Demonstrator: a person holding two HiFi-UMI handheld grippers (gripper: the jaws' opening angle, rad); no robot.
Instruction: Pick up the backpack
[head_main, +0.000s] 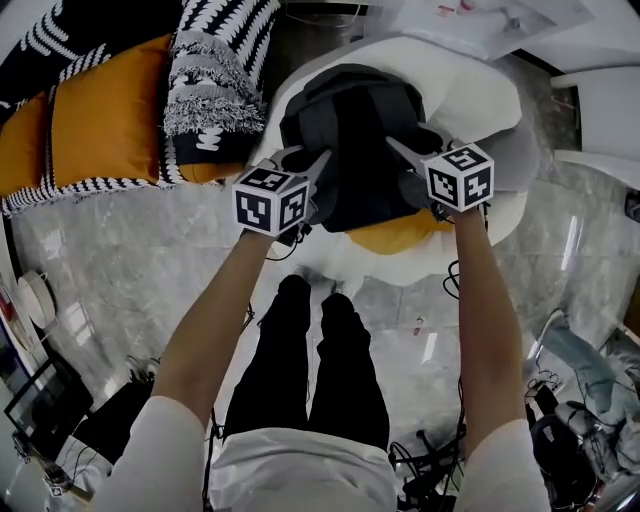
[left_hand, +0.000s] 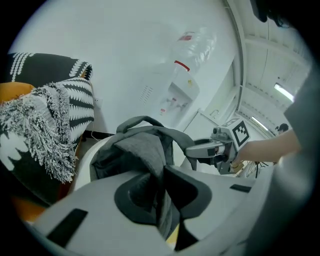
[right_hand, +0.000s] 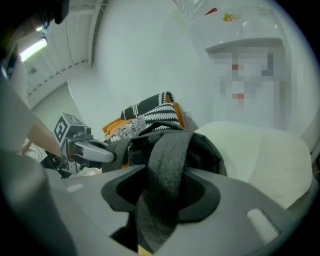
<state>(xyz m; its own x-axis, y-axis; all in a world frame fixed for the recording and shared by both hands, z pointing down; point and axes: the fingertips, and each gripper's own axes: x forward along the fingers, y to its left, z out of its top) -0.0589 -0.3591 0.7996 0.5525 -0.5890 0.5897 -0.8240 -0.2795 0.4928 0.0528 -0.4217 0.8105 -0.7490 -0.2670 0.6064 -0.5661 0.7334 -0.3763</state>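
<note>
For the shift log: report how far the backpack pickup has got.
Done: the left gripper and right gripper are each shut on one of the backpack's grey straps. In hand: the lift. The backpack sits low against the white chair, and I cannot tell whether it has come off. Left: raising it clear of the chair.

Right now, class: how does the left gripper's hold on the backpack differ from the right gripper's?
The left gripper pinches a thin grey fold, jaws nearly together; the right gripper clamps a broad grey strap, jaws wider apart. The left gripper works the side nearer the patterned cushions, the right gripper the side nearer the bare white chair. Both hold the same backpack.
</note>
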